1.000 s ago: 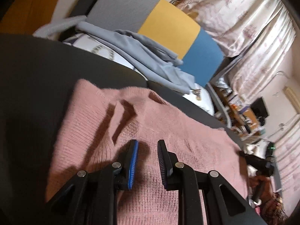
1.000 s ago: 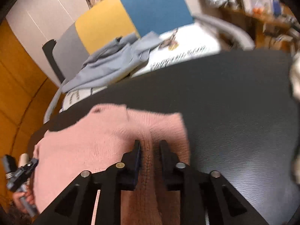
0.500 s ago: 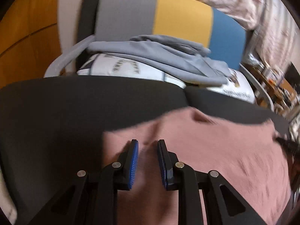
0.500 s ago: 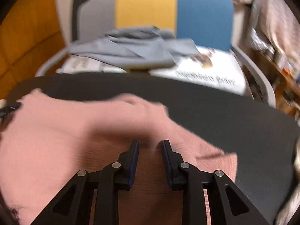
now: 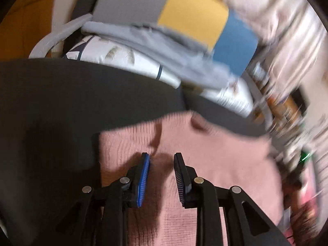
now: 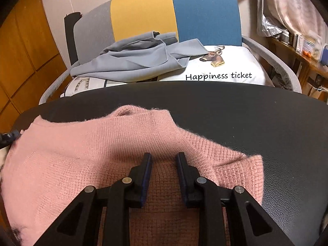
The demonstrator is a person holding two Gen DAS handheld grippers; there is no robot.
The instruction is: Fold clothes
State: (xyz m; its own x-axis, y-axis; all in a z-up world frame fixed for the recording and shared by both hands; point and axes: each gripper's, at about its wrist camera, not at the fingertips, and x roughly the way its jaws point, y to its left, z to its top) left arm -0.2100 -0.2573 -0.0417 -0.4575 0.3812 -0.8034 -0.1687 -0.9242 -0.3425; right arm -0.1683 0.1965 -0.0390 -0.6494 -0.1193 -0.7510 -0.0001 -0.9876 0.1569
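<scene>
Right wrist: cushion reads "Happiness ticket"; right tool seemingly clamps pink sweater; left tool opening.

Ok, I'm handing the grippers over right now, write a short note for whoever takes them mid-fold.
Left gripper: jaws opening, over the pink sweater, nothing pinched between them.
Right gripper: jaws apart, sweater knit lying between the pads; a firm pinch is not clear.
Sweater lies folded over on the black table, one edge sticking out at its right side.
A grey garment waits on the chair cushion behind the table.
Done: a first fold, apparently.
Left: tidy and finish the sweater, then probably the grey garment.
</scene>
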